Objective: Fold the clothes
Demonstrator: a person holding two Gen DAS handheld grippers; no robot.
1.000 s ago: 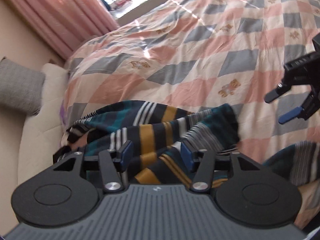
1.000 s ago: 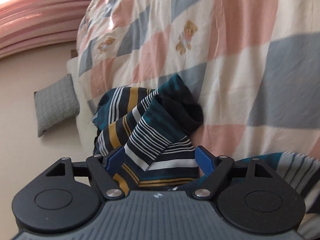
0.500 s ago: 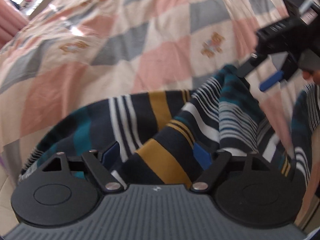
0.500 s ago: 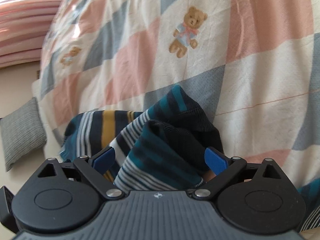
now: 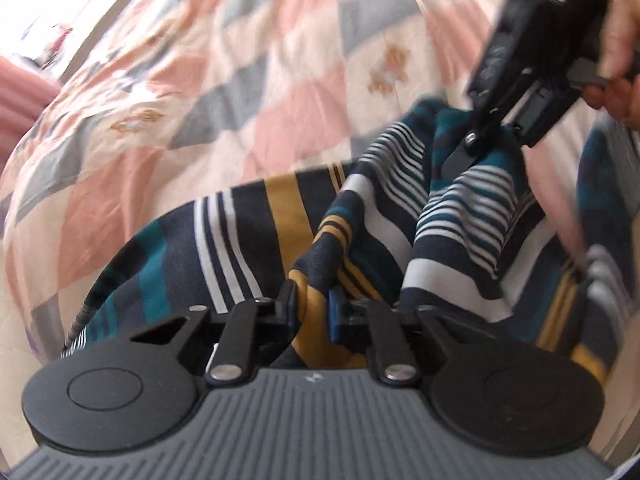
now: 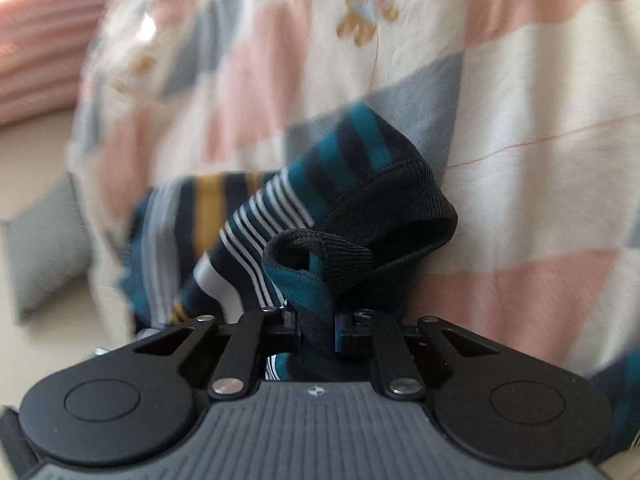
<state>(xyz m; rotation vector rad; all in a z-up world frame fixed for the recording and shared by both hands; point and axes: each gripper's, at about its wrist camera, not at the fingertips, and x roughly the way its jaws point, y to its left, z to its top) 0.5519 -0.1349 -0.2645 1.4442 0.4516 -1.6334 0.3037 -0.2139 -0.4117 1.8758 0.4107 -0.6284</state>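
Note:
A striped sweater (image 5: 248,236) in navy, teal, white and mustard lies bunched on a checked bedspread (image 5: 168,92). My left gripper (image 5: 313,310) is shut on a mustard and navy fold of the sweater. My right gripper (image 6: 317,330) is shut on the sleeve near its dark ribbed cuff (image 6: 404,204). The right gripper also shows in the left wrist view (image 5: 492,140), gripping the sleeve at the upper right, with the person's hand behind it.
The bedspread (image 6: 520,100) has pink, grey and white squares with teddy bears. A grey cushion (image 6: 40,240) lies on the floor at the left of the bed. Pink curtains (image 6: 36,48) hang at the far left.
Both grippers have gone from open to shut on the sweater. The right gripper has come down onto the sleeve cuff. The left view has shifted closer to the cloth.

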